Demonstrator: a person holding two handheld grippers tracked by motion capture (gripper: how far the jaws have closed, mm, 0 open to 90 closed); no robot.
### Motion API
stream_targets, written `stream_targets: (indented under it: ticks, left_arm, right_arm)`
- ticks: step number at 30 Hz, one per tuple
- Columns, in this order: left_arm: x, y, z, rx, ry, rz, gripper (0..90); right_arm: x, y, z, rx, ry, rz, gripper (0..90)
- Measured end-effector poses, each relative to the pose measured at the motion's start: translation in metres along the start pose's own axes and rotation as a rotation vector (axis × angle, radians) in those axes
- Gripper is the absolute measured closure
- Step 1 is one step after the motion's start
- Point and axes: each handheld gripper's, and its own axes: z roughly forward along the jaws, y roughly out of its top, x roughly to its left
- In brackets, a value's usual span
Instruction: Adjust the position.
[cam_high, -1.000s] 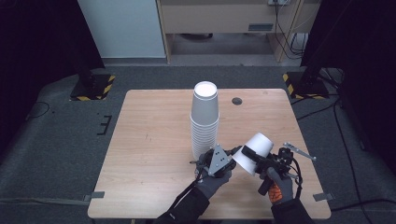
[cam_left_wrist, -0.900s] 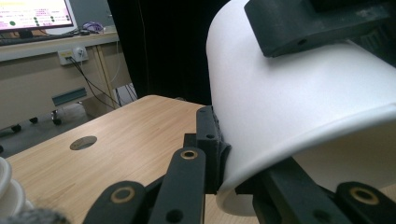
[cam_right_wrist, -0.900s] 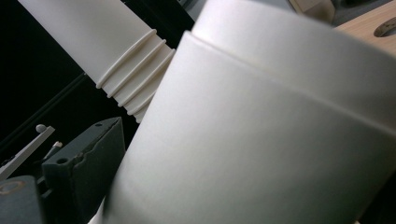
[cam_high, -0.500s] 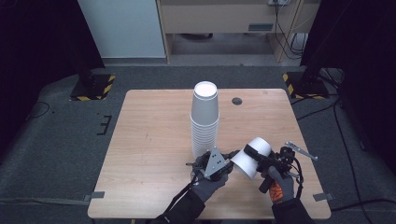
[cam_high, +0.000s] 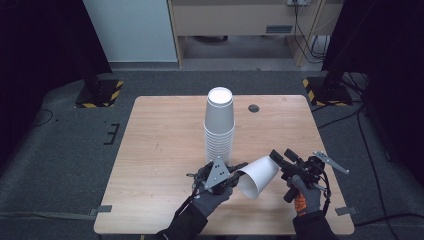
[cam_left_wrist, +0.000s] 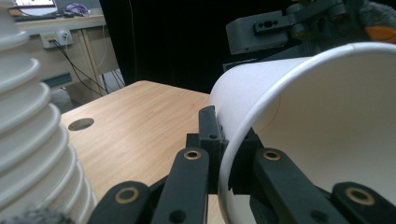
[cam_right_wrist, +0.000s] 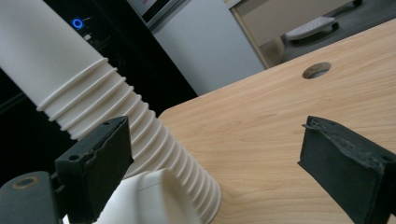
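High view: loose paper cup on its side above the bench, rim now pinched shut in left tool, shifted leftward since a second ago; right tool wide open, empty, beside its base; handover seemingly complete; tall cup stack behind.

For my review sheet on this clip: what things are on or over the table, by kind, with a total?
Stack of white paper cups, standing upside down on the table: 1
Single white paper cup, rim pinched by the left gripper: 1
Handheld grippers: 2, the left one and the right gripper, jaws open by the cup's base
Total: 4
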Motion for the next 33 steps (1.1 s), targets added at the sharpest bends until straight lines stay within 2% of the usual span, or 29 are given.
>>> stream_targets:
  ticks: [3,5,9,13,14,15,17,18,20,29,33]
  left_arm:
    - [0.003,0.0,-0.005,0.008,-0.005,-0.001,85.7]
    - [0.007,0.001,-0.011,0.01,-0.008,-0.011,85.8]
    - [0.012,0.0,-0.02,0.013,-0.005,-0.027,85.8]
    - [0.017,-0.002,-0.028,0.022,-0.003,-0.039,85.7]
    - [0.017,-0.002,-0.028,0.022,-0.003,-0.039,85.7]
    - [0.019,-0.004,-0.031,0.026,0.0,-0.041,85.7]
    - [0.02,-0.004,-0.035,0.028,0.002,-0.044,85.8]
    - [0.02,-0.004,-0.035,0.028,0.002,-0.044,85.8]
    - [0.023,-0.005,-0.042,0.029,0.007,-0.045,85.8]
    - [0.032,-0.008,-0.065,0.025,0.034,-0.072,85.8]
    - [0.034,-0.01,-0.069,0.032,0.041,-0.075,85.8]
  right_arm:
    - [-0.002,0.001,-0.001,-0.007,-0.02,-0.019,9.3]
    - [-0.005,0.003,-0.002,-0.012,-0.053,-0.068,9.2]
    - [-0.008,0.004,-0.003,-0.006,-0.094,-0.128,9.6]
    - [-0.009,0.004,-0.003,0.012,-0.109,-0.192,10.1]
    - [-0.009,0.004,-0.003,0.012,-0.109,-0.192,10.1]
    - [-0.008,0.004,-0.002,0.021,-0.128,-0.227,10.1]
    - [-0.008,0.003,-0.002,0.027,-0.14,-0.259,10.2]
    - [-0.008,0.003,-0.002,0.027,-0.14,-0.259,10.2]
    - [-0.009,0.003,-0.002,0.039,-0.159,-0.304,10.3]
    - [-0.016,0.003,-0.003,0.067,-0.202,-0.363,10.6]
    - [-0.019,0.001,-0.004,0.079,-0.208,-0.364,10.6]
